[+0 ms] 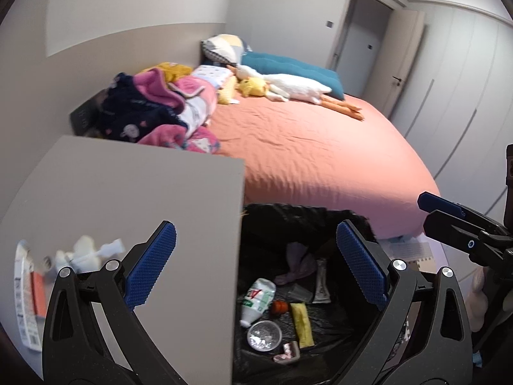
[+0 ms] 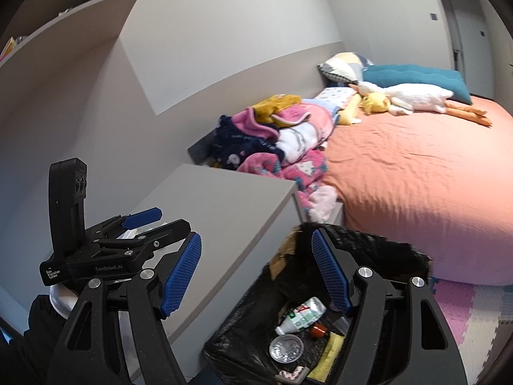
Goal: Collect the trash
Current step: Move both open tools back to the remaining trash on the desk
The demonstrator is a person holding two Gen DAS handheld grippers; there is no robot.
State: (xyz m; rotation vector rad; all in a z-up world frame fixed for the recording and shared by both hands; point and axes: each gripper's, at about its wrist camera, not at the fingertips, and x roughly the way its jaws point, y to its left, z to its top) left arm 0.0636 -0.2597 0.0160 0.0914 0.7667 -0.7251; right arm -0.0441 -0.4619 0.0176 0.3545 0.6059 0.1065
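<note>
Left wrist view: my jaws stand released and hold nothing, over the bench edge and the bin.

My left gripper [image 1: 256, 266] straddles the bench [image 1: 128, 192] edge; loose trash [image 1: 83, 253], white scraps and a wrapper, lies at the bench's near left corner, left of my jaws, nearest this hand. My right gripper [image 2: 256, 276], also released, hangs over the lined bin [image 2: 368, 243] holding bottle [image 2: 301, 316] and cup [image 2: 286, 348].

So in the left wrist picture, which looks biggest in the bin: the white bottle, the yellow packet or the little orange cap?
Largest to smallest, as they look in that view:
1. white bottle
2. yellow packet, only a little smaller than the bottle, so that order is unsure
3. orange cap, clearly the smallest
</note>
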